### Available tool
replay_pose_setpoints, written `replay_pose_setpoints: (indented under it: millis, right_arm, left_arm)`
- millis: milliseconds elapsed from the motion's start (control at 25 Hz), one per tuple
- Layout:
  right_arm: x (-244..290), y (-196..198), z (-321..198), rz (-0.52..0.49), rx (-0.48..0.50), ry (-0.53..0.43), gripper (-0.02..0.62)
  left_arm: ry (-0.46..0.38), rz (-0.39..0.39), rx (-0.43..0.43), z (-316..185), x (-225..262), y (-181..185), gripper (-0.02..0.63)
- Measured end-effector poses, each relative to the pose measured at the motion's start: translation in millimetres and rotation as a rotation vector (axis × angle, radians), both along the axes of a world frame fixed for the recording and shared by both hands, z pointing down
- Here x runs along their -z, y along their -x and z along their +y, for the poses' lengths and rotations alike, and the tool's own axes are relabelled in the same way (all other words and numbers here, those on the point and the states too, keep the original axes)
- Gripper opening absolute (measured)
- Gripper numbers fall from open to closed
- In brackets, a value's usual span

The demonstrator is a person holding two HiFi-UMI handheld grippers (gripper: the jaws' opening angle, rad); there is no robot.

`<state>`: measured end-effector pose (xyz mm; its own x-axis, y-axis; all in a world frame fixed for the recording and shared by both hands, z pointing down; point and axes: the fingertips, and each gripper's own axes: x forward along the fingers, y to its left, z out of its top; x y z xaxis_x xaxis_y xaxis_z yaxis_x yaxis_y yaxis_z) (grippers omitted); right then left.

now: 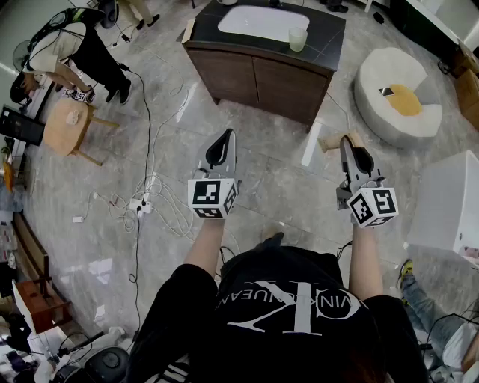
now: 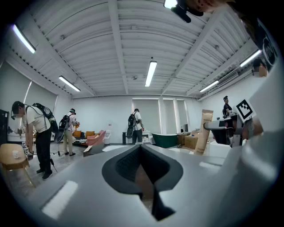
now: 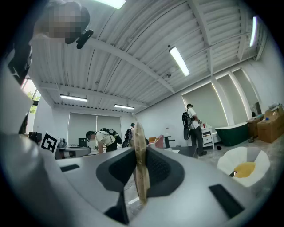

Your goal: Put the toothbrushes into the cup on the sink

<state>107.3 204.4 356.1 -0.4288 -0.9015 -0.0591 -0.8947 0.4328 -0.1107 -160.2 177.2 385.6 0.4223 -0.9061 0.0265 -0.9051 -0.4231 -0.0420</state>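
A pale green cup [image 1: 298, 39] stands at the right of the white sink [image 1: 263, 22], set in a dark top on a brown cabinet [image 1: 262, 75] some way ahead of me. My right gripper [image 1: 349, 142] [image 3: 141, 155] is held level and is shut on a flat tan toothbrush pack [image 1: 331, 142] [image 3: 140, 164], which stands upright between the pads. The left gripper view shows that pack [image 2: 206, 131] off to its right. My left gripper [image 1: 222, 138] [image 2: 141, 148] is held level beside it, jaws shut with nothing between them. Both grippers are well short of the cabinet.
Cables and a power strip [image 1: 142, 203] lie on the marble floor at left. A small wooden table [image 1: 67, 123] and a bending person [image 1: 75, 52] are at far left. A round white seat [image 1: 397, 97] and a white box [image 1: 449, 202] stand at right.
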Motion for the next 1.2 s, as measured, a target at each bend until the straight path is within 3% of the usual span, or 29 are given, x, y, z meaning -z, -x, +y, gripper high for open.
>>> replay_pose_setpoints:
  millis: [400,760,1200]
  right_arm:
    - [-4,24,-16,0.020,-0.010,0.000,0.074]
    - [-9,9,-26,0.003,-0.027,0.016,0.074]
    - [-16,0,-99,-0.011,-0.006,0.025,0.074]
  left_arm:
    - [0.010,0.014,-0.027,-19,-3,16,0.011]
    - [0.042,0.026,-0.044,-34,-13,7,0.011]
    - [0.059,0.004,-0.009,-94,-21,7,0.011]
